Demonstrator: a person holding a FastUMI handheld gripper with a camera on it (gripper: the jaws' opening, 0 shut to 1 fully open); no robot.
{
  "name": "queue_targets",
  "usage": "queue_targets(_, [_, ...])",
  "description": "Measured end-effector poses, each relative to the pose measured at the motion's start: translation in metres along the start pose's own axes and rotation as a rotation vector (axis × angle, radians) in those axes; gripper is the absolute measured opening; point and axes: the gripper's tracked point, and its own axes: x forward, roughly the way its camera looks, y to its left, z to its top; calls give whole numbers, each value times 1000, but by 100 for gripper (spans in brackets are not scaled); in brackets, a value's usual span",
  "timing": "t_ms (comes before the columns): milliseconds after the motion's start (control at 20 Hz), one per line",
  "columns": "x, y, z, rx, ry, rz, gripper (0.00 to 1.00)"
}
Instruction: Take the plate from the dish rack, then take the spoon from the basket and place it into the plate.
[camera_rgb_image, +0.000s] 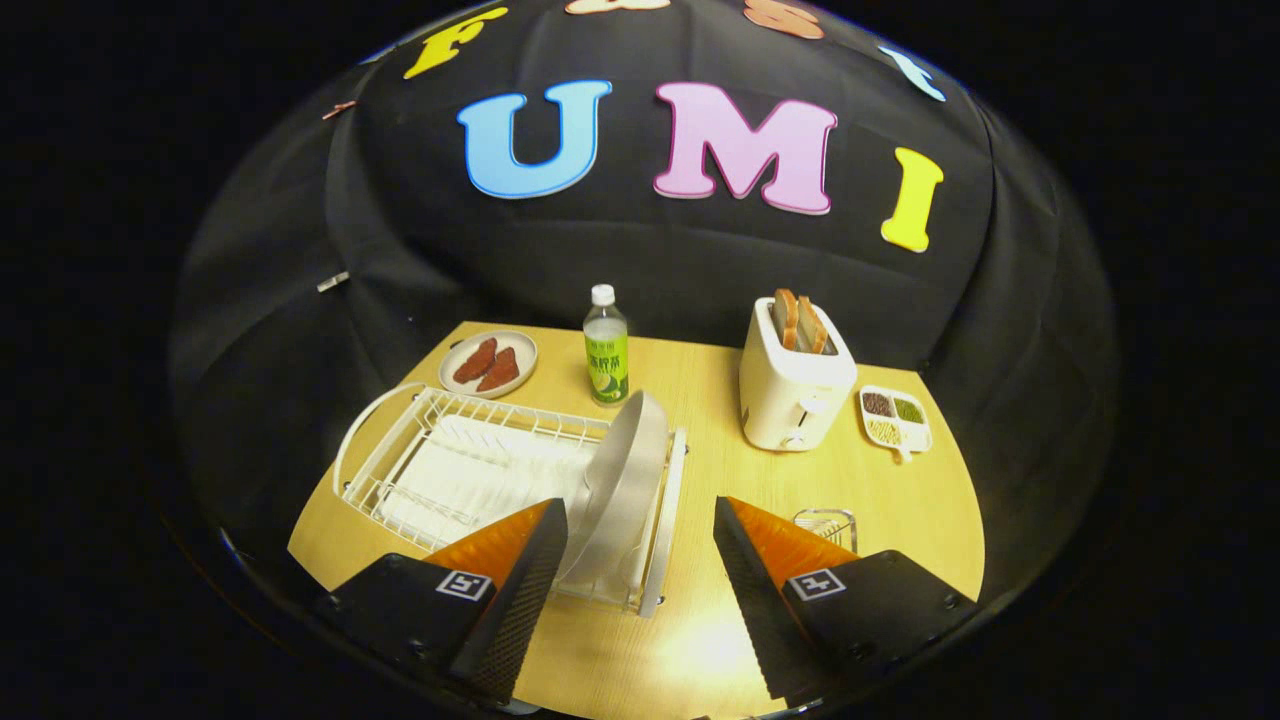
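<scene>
Two fingers of the hand-held gripper (640, 560) stand wide apart and grip nothing, held low over the bench (700, 640), likely so the jaws can take the rim of the one plate (625, 480); that plate stands on edge at the near right end of the single white dish rack (470, 465), propped in the wires just ahead of the left finger. One small wire basket (826, 524) sits just beyond the right finger, its spoon too hidden to make out; farther off stand one toaster (795, 385) holding two bread slices (798, 322), one divided snack tray (895, 418), one bottle (606, 348) and one dish (488, 362) bearing two reddish pieces.
</scene>
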Motion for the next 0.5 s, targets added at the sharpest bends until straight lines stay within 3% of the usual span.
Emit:
queue_targets(200, [39,16,-21,53,91,-6,82])
queue_targets(300, [52,16,-27,65,114,-49,72])
queue_targets(400, [59,10,-33,53,150,-120,54])
queue_targets(500, [60,13,-28,18,164,-162,45])
